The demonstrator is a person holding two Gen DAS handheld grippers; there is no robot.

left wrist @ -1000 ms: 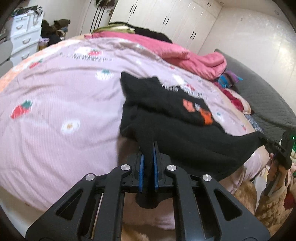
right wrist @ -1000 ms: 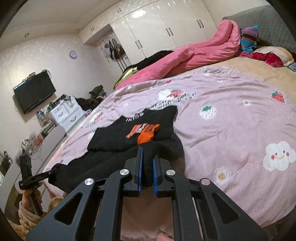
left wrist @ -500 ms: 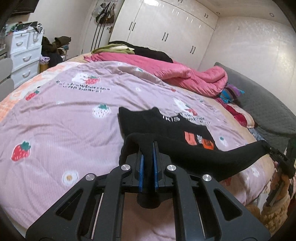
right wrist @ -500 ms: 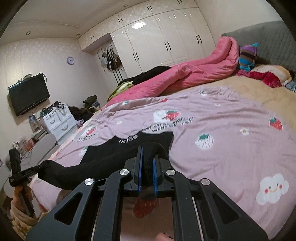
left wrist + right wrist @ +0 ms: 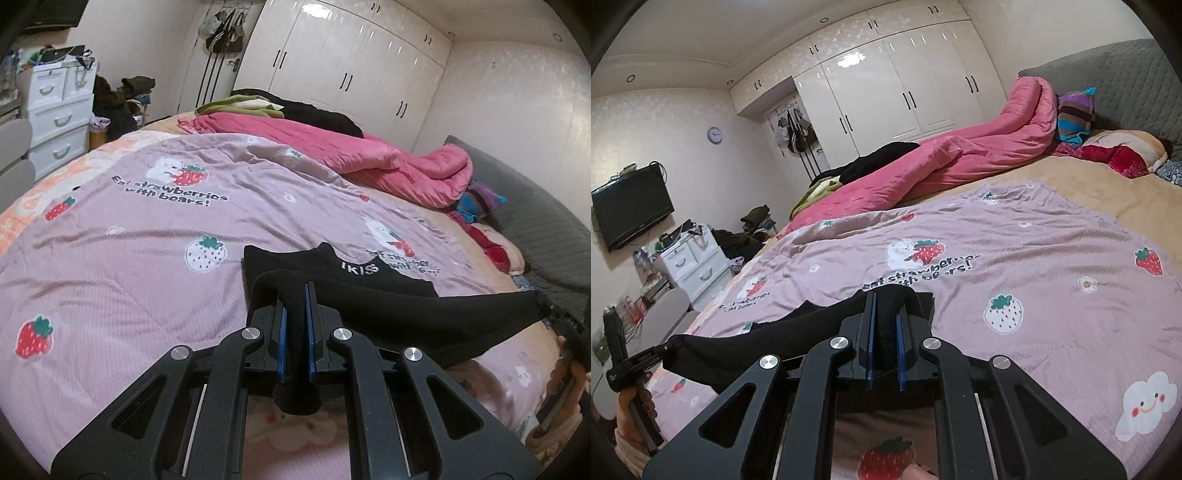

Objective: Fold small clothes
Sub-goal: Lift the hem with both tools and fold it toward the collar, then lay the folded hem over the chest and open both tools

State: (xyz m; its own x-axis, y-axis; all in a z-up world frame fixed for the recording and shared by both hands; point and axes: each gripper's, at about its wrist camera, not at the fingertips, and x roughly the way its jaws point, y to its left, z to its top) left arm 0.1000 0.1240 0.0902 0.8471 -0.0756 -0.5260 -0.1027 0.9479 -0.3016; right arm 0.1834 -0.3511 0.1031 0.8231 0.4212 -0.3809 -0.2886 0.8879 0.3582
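I am pinching one end of the black shirt (image 5: pixel 388 314) in my left hand-held gripper (image 5: pixel 294 295), its blue pads clamped tight on a bunched fold of the cloth, and my right hand-held gripper (image 5: pixel 885 306) is squeezing the other end in the same way, its pads closed hard on the fabric. Between the two, the near edge of the shirt is stretching as a dark band raised off the bed, while the far part, with its white lettering, is lying flat on the pink strawberry blanket (image 5: pixel 129 266). Seen from my right wrist, the band is running from my pads out to the left hand-held gripper at the shirt's far end. Beyond the shirt the blanket is spreading over the bed, and past it a rumpled pink duvet (image 5: pixel 388 166) is lying against the grey headboard (image 5: pixel 1126 85). Behind the duvet, white wardrobe doors (image 5: pixel 894 92) are filling the far wall.
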